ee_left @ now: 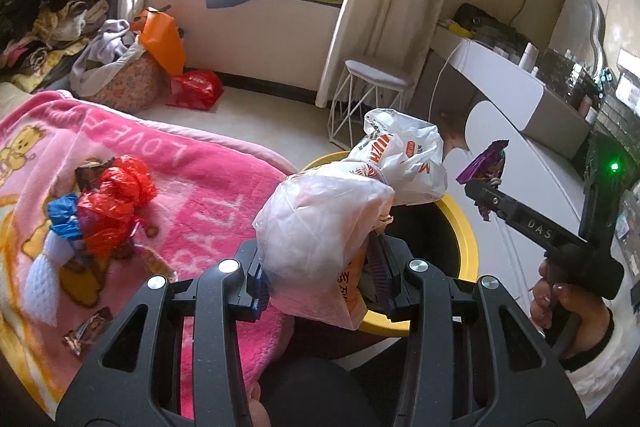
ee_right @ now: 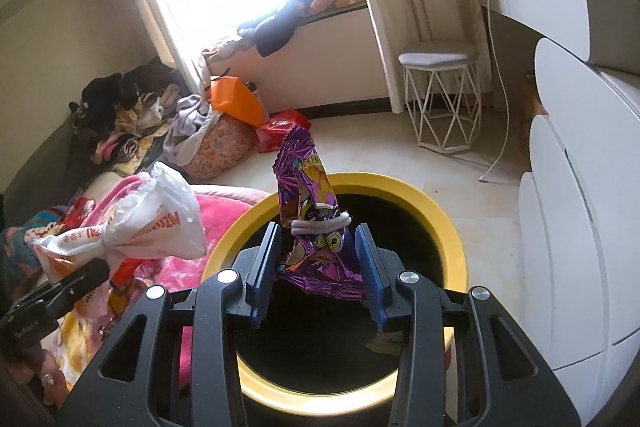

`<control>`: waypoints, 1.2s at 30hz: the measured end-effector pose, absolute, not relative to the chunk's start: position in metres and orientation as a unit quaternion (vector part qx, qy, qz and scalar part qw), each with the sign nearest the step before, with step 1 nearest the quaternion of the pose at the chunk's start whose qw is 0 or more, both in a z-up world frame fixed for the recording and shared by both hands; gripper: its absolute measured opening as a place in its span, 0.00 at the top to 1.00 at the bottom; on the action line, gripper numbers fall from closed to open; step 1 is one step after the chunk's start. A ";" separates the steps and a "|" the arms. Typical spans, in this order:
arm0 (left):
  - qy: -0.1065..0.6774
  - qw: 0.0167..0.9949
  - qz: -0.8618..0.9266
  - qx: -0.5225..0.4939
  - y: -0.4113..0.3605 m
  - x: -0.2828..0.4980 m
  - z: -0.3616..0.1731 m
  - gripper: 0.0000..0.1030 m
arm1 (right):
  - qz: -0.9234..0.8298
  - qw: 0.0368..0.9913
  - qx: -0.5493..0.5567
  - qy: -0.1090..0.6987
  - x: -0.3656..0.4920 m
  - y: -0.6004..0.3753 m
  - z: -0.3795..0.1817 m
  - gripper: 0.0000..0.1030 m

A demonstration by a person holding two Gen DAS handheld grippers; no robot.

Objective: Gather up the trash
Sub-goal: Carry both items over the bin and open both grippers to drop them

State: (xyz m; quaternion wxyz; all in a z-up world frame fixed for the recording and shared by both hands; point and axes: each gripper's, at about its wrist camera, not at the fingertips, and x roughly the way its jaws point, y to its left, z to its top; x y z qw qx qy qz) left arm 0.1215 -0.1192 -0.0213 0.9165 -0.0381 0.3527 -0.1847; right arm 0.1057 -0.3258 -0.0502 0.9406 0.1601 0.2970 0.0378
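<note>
A tied white plastic bag (ee_left: 324, 223) with orange print is clamped between the blue pads of the left tool (ee_left: 320, 279), which is held over the near rim of a round bin with a yellow rim (ee_left: 466, 227). The bag is bunched and tied off near its top, and its knotted end is seen above the bin's dark opening. In the right wrist view a purple snack wrapper (ee_right: 312, 211), bound round the middle by a grey elastic band (ee_right: 320, 225), is gripped upright by the right tool (ee_right: 316, 279) directly above the bin's mouth (ee_right: 452, 227). The same bag is seen there at the left, beside the bin (ee_right: 160, 219).

On the bed beside the bin a pink blanket (ee_left: 192, 179) is spread; crumpled red and blue plastic bags (ee_left: 108, 203) and a small wrapper (ee_left: 86, 331) are left lying on it. A white wire-frame stool (ee_right: 440, 95) is placed on the floor beyond the bin, near the curtain.
</note>
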 end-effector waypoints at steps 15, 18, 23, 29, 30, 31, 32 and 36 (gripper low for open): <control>0.367 0.910 -0.191 -0.012 -0.158 0.158 -0.035 0.67 | 0.022 0.936 0.171 0.307 0.107 -0.340 -0.059 0.64; 0.368 0.910 -0.192 -0.006 -0.165 0.166 -0.036 0.67 | 0.022 0.935 0.173 0.310 0.108 -0.342 -0.063 0.64; 0.373 0.907 -0.193 0.005 -0.177 0.180 -0.041 0.66 | 0.024 0.932 0.177 0.316 0.110 -0.343 -0.066 0.64; 0.382 0.904 -0.191 0.014 -0.190 0.192 -0.048 0.66 | 0.028 0.930 0.173 0.324 0.114 -0.343 -0.071 0.64; 0.384 0.903 -0.191 0.015 -0.190 0.193 -0.050 0.66 | 0.030 0.929 0.172 0.326 0.115 -0.342 -0.073 0.64; 0.385 0.903 -0.190 0.015 -0.192 0.195 -0.051 0.66 | 0.031 0.928 0.172 0.328 0.115 -0.341 -0.075 0.64; 0.387 0.902 -0.190 0.017 -0.194 0.197 -0.053 0.66 | 0.032 0.927 0.172 0.331 0.117 -0.340 -0.077 0.64; 0.394 0.899 -0.190 0.018 -0.199 0.204 -0.057 0.66 | 0.038 0.925 0.166 0.340 0.121 -0.336 -0.083 0.64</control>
